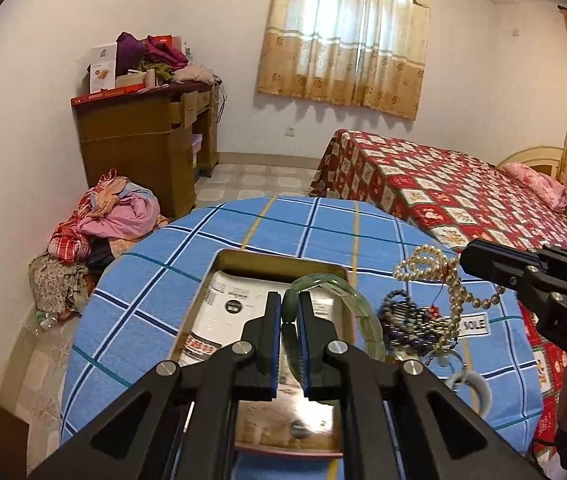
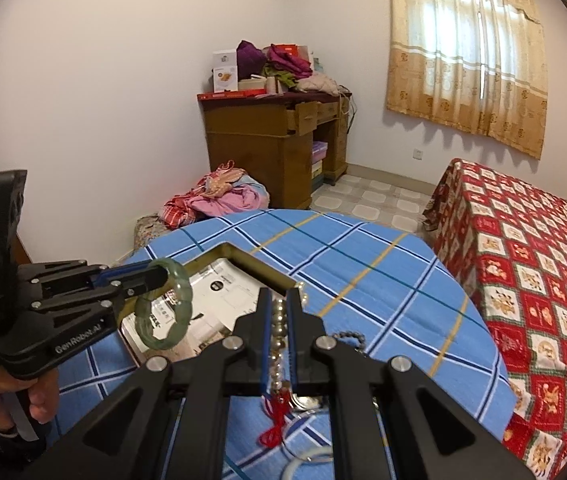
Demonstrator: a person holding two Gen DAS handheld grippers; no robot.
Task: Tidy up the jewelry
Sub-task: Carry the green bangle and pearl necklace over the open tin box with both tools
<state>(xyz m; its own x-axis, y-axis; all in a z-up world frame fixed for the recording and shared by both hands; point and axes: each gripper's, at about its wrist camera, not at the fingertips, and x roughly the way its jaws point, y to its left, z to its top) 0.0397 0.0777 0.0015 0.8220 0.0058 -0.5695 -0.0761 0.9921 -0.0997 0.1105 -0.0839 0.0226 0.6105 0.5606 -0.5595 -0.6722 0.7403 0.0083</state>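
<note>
Blue plaid tabletop (image 1: pixel 203 240) beside red bed (image 1: pixel 463 192); left tongs (image 1: pixel 289 304) pinch bangle (image 1: pixel 367 320), right tongs (image 2: pixel 279 300) pinch pearls (image 2: pixel 279 320).

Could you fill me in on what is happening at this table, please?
A person is sorting jewelry with a handheld gripper in each hand. The left gripper is clamped on a green jade bangle, held above an open gold tin lined with printed paper. The right gripper is shut on a pearl necklace, lifting it from the tangled jewelry pile on the blue plaid tablecloth. Nothing has been placed in the tin yet.
</note>
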